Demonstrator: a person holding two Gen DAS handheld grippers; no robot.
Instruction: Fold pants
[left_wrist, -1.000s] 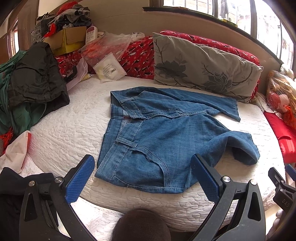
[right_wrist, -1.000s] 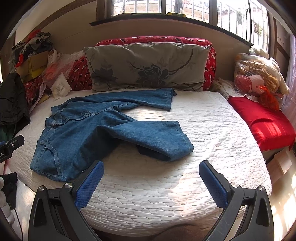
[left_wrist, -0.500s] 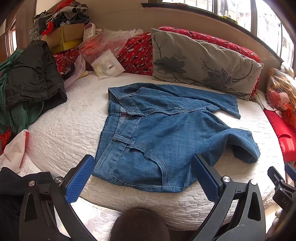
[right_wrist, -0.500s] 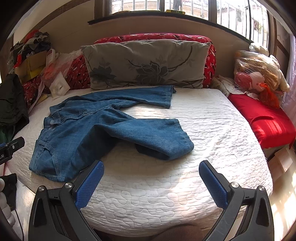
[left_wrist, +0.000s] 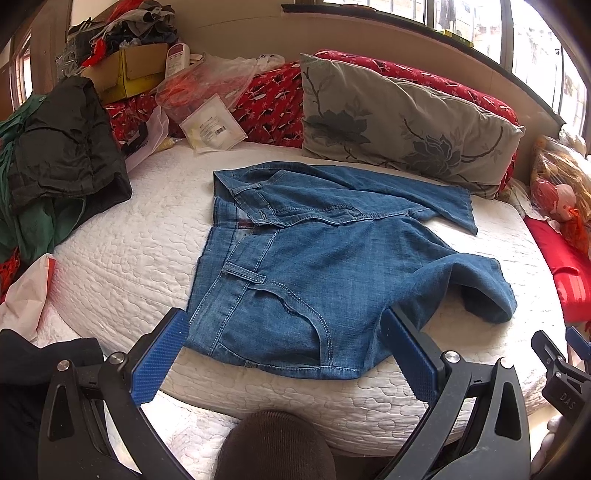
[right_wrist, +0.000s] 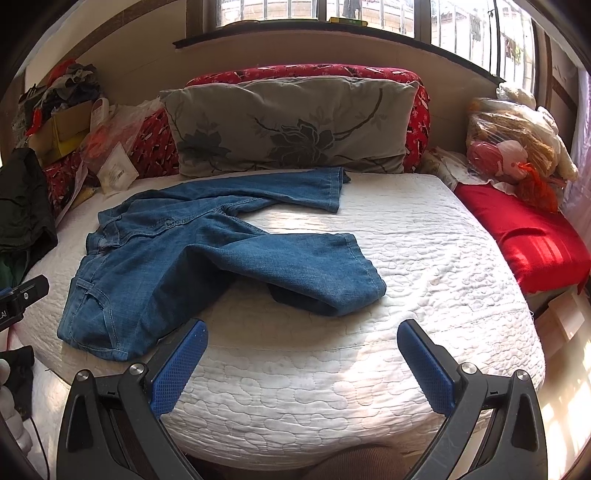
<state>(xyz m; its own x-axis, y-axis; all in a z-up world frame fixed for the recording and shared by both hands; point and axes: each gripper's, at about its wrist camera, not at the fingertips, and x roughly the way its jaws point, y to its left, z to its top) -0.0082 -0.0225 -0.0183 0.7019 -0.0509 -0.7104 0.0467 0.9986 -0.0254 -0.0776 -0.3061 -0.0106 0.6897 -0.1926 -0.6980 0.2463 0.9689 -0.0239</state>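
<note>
Blue denim pants (left_wrist: 317, 258) lie spread on the white quilted mattress (left_wrist: 122, 251), waistband to the left. One leg runs back toward the pillow; the other leg (right_wrist: 314, 262) bends forward, its cuff bunched. My left gripper (left_wrist: 284, 332) is open at the near edge of the bed, its blue pads either side of the hip pocket area, holding nothing. In the right wrist view my right gripper (right_wrist: 301, 341) is open too, just short of the mattress (right_wrist: 424, 258), in front of the bent leg's cuff. The pants (right_wrist: 155, 258) lie to its left.
A grey floral pillow (left_wrist: 402, 122) leans on a red bolster (right_wrist: 295, 72) at the back. Dark and green clothes (left_wrist: 55, 155) pile at the left, with a cardboard box (left_wrist: 129, 74) and plastic bags behind. A red cushion (right_wrist: 528, 236) and bagged toys (right_wrist: 517, 155) sit at the right.
Both grippers have drifted slightly forward toward the bed, so the pants sit a little nearer and lower in view. The pants have not moved. Both stay open.
</note>
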